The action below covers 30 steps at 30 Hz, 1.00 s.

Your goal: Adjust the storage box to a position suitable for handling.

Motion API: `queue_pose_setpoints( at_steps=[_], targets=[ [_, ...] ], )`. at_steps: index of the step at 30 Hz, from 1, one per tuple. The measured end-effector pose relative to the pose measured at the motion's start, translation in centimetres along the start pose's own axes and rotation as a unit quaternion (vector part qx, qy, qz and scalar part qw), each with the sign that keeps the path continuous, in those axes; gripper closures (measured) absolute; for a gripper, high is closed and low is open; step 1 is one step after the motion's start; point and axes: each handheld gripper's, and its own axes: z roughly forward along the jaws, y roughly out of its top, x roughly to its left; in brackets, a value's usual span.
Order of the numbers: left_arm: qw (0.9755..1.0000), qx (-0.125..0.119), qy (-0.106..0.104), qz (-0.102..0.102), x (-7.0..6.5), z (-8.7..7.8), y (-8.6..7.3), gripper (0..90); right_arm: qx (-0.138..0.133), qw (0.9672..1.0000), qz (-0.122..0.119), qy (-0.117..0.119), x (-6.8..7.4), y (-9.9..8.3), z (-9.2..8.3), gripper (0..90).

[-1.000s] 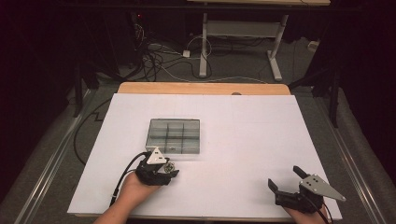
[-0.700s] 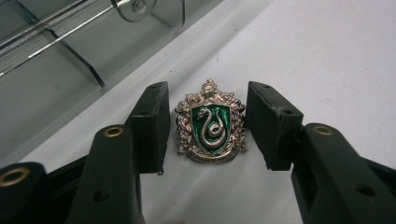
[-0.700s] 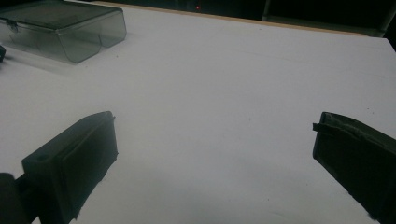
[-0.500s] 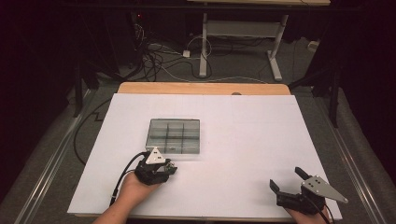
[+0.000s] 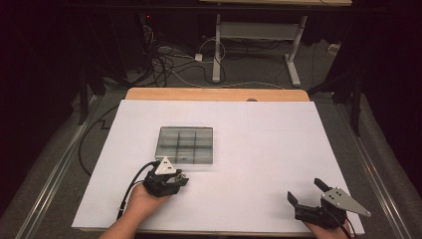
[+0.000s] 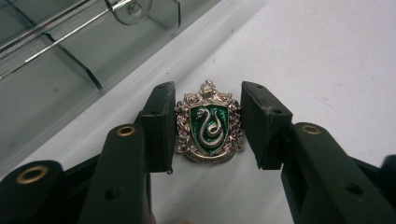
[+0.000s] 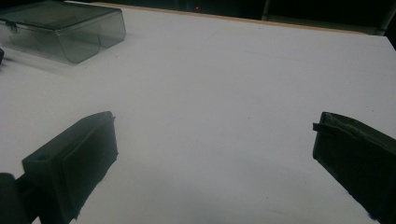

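A silver crest badge (image 6: 209, 123) with a green shield and a silver snake lies flat on the white table. My left gripper (image 6: 208, 100) has just been closing around it, and its two black pads (image 6: 159, 126) now press on the badge's left and right edges. From above, my left gripper (image 5: 176, 180) sits just in front of the near edge of a clear compartment box (image 5: 186, 145). My right gripper (image 5: 305, 190) rests at the table's near right corner. Its jaws (image 7: 210, 140) stand wide apart with only bare table between them.
The clear box (image 6: 70, 51) has dividers and a small latch (image 6: 130, 7) on its near side; it also appears far left in the right gripper view (image 7: 60, 30). The white table top (image 5: 268, 149) ends in a wooden strip (image 5: 214, 94) at the back. Cables and desk legs lie on the floor beyond.
Both hands stay where they were. The left gripper's jaws look slightly narrower than a second ago.
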Motion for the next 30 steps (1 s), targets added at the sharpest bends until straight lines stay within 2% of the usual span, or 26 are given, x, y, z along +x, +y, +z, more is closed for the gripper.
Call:
queue_pose_setpoints(
  at_steps=[8,13,19,24,30],
  targets=[
    [1.0000,-0.004,-0.005,-0.001,0.0,-0.7,-0.2,55.3,-0.004,1.0000,-0.002,0.006,0.2,0.4,0.5,0.5],
    [1.0000,-0.006,-0.004,0.007,-0.5,-1.6,-0.7,55.4,-0.007,0.9998,-0.004,0.016,0.7,0.9,1.2,0.5],
    [0.9999,-0.005,-0.004,-0.011,-0.1,-2.8,-2.1,55.4,-0.008,0.9991,-0.013,0.041,1.7,1.8,3.1,0.5],
    [0.9996,-0.001,-0.001,-0.029,0.3,-3.8,-3.3,55.4,-0.007,0.9986,-0.013,0.052,2.1,2.4,4.6,0.5],
    [0.9995,0.005,0.009,-0.031,0.3,-4.9,-4.4,55.3,-0.008,0.9981,-0.019,0.059,2.7,2.9,5.5,0.5]
  ],
)
